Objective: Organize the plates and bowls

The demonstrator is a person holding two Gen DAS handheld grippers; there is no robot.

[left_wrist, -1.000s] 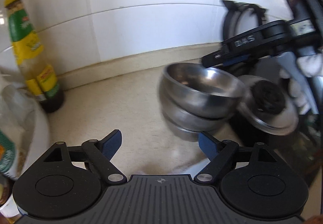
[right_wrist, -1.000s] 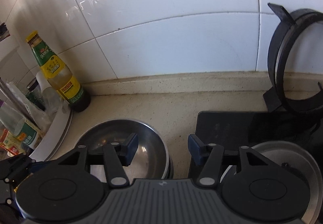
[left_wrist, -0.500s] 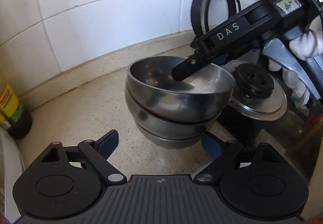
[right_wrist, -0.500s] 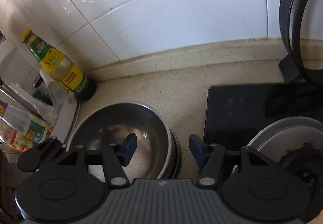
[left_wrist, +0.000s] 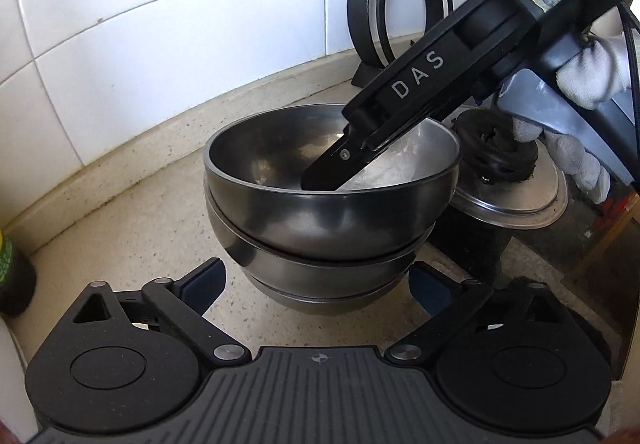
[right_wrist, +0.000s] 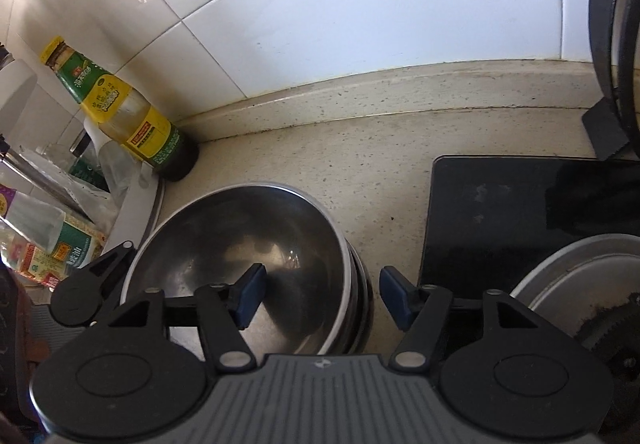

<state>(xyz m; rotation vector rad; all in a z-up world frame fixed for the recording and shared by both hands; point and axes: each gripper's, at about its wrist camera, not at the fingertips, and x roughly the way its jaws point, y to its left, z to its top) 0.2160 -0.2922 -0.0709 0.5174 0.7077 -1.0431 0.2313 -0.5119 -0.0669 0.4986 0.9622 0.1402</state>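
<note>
Bowls (left_wrist: pixel 328 212) stacked — gripper (left_wrist: pixel 316 280) astride

both views sit on a gripper and look forward and steeply down along its two fingers at a speckled counter (left_wrist: pixel 132 244) backed by white tiles. the left wrist view is close in front of the stack of steel bowls (left_wrist: pixel 328 212), facing the side of it, with the right gripper (right_wrist: pixel 320 294) crossing from upper right. the right wrist view looks into the same stack (right_wrist: pixel 256 244) from above. both also share the pot lid (left_wrist: pixel 516 192) and the black rings (left_wrist: pixel 400 8).
</note>
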